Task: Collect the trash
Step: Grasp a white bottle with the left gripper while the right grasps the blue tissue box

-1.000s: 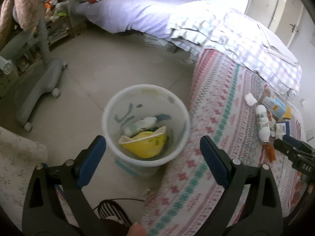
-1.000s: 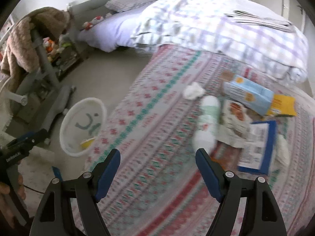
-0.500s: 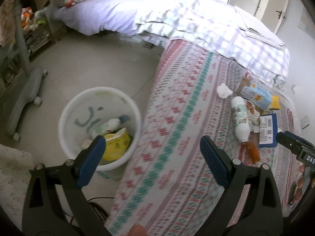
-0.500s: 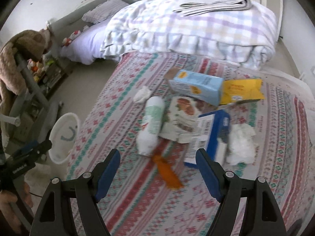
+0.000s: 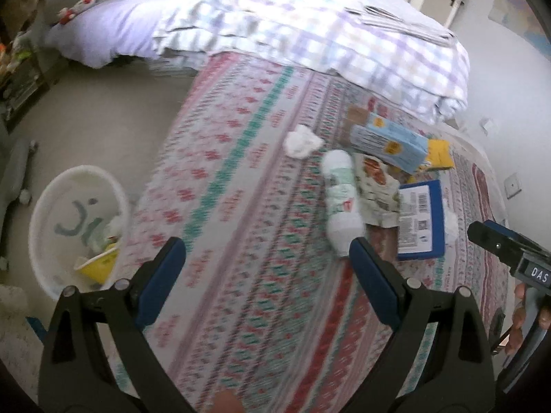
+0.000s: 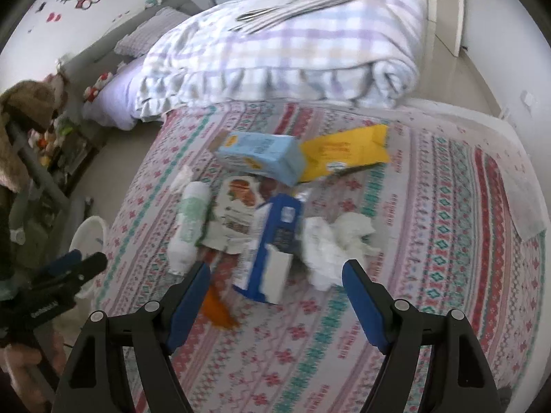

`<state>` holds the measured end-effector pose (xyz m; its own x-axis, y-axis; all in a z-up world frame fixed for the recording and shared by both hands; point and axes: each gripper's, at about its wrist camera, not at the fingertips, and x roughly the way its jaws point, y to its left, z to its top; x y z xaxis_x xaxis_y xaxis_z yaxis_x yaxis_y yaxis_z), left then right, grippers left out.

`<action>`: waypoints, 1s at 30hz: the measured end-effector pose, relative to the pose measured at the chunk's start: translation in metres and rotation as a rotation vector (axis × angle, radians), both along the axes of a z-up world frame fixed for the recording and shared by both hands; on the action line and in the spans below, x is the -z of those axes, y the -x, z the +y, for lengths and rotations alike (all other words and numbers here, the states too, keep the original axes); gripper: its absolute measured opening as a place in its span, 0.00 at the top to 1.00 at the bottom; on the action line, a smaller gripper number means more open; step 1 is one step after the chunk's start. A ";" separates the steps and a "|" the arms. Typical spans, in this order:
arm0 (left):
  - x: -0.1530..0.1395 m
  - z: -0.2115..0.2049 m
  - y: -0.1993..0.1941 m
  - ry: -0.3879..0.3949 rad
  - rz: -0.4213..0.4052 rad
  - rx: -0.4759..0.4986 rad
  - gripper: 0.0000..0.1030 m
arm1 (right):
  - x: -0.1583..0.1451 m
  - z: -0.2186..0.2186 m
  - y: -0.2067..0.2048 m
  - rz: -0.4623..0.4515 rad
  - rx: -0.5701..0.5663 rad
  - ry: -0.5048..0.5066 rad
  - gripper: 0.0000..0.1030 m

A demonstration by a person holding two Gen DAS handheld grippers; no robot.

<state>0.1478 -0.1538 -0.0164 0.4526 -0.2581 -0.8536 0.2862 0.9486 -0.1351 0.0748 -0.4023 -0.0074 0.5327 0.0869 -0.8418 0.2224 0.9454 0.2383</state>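
Trash lies on the patterned bedspread (image 6: 430,241): a white-green bottle (image 6: 191,220), a blue box (image 6: 275,251), a light-blue carton (image 6: 261,156), a yellow packet (image 6: 347,151), a food wrapper (image 6: 237,203), crumpled tissues (image 6: 337,244) and an orange scrap (image 6: 215,306). My right gripper (image 6: 275,290) is open and empty just before the blue box. My left gripper (image 5: 267,265) is open and empty over the bedspread, its right finger beside the bottle (image 5: 341,199). The white bin (image 5: 69,223) stands on the floor at left, holding a yellow wrapper (image 5: 100,265).
A folded checked quilt (image 6: 292,55) lies at the back of the bed. A second bed with lilac cover (image 5: 103,31) stands behind. A small tissue wad (image 5: 301,141) lies apart from the pile. A chair base (image 5: 13,168) is left of the bin.
Both grippers have swung right, from the bin toward the trash pile. The right gripper has closed in on the blue box. Both stay open.
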 end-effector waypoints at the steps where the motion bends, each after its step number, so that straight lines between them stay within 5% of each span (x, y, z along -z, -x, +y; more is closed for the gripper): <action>1: 0.002 -0.007 -0.001 0.005 0.004 0.012 0.11 | 0.001 -0.006 0.002 0.003 0.010 -0.006 0.22; 17: 0.045 -0.055 -0.028 0.147 0.098 0.077 0.65 | 0.011 -0.022 0.009 0.020 -0.004 -0.138 0.30; 24: 0.040 -0.053 -0.026 0.130 0.060 0.107 0.65 | 0.029 -0.009 -0.004 0.071 -0.035 -0.201 0.46; 30: 0.029 -0.039 -0.025 0.128 0.044 0.104 0.65 | 0.042 -0.008 -0.012 0.084 -0.015 -0.245 0.48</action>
<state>0.1729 -0.1929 -0.0459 0.3810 -0.4090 -0.8292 0.3727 0.8887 -0.2671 0.0870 -0.4105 -0.0493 0.4589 0.3008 -0.8360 0.2372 0.8653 0.4416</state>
